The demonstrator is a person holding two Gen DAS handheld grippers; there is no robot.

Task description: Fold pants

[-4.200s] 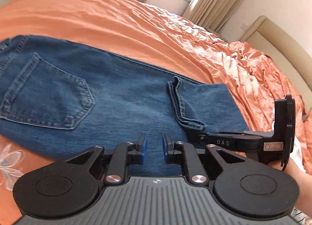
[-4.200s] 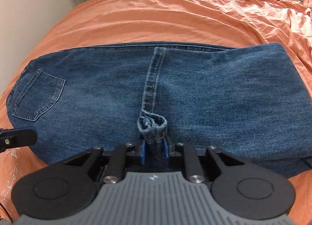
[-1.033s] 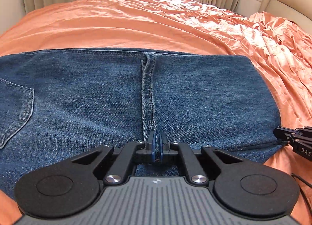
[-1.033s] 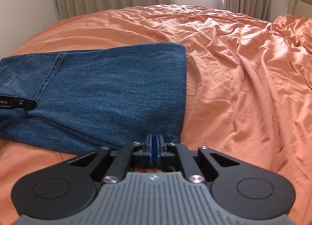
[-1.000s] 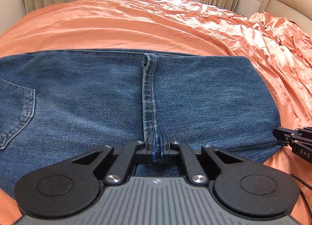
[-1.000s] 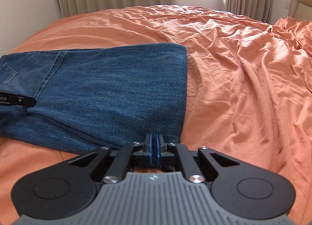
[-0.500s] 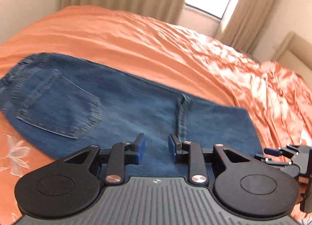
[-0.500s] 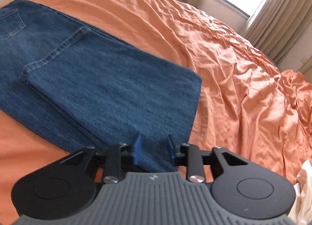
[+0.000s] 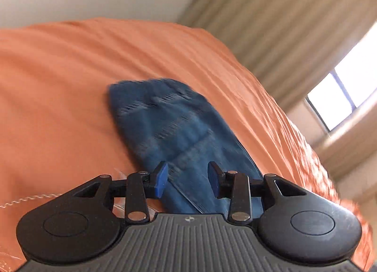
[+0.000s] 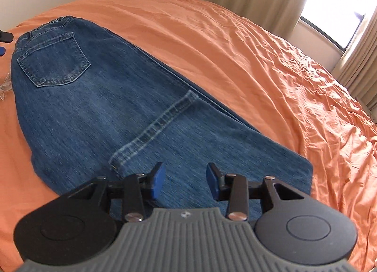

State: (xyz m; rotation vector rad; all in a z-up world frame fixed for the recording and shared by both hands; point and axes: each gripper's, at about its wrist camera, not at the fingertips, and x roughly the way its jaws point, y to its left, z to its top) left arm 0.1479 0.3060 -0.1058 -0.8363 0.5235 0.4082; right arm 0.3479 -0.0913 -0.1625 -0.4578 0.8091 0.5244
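Already the jeans (image 10: 99, 116) are lying flat on the orange bedspread (image 10: 235, 43), legs doubled back toward the seat. Nothing is being gripped: left gripper (image 9: 187, 181) is being opened, right gripper (image 10: 185, 182) parted, empty. Further folding is judged outstanding.

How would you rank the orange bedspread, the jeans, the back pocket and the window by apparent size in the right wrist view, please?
1. orange bedspread
2. jeans
3. back pocket
4. window, partly cut off by the frame, so only roughly comparable with the pocket.
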